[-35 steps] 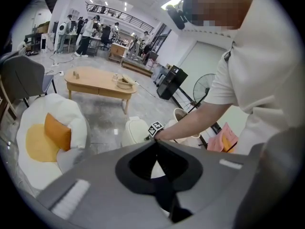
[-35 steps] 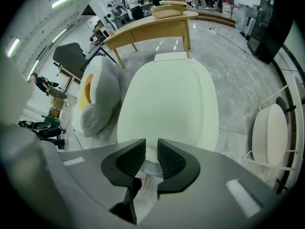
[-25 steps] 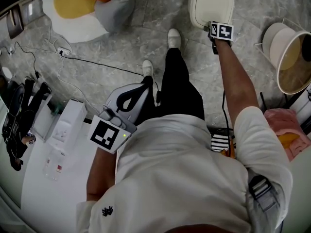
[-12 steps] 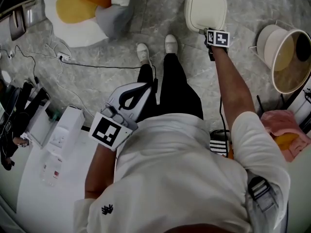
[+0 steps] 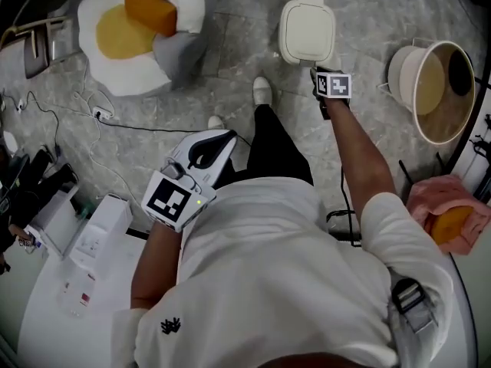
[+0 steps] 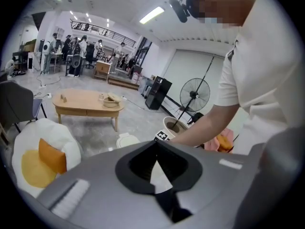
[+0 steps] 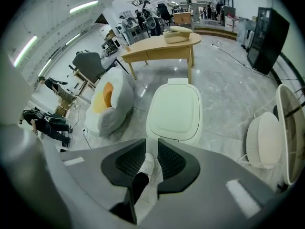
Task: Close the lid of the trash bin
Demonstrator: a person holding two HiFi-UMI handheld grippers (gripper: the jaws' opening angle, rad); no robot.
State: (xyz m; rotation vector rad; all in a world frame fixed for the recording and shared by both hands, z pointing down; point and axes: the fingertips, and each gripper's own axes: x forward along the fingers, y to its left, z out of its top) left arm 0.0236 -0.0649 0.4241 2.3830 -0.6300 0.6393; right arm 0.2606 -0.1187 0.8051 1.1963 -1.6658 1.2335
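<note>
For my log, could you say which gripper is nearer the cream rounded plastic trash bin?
Right: the right gripper is beside the cream trash bin; the left gripper by the torso.

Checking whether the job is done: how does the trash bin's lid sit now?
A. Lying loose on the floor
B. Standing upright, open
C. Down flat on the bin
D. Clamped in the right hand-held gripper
C: in the right gripper view the lid lies flat over the trash bin, and the right hand-held gripper has its jaws slightly apart on nothing.
</note>
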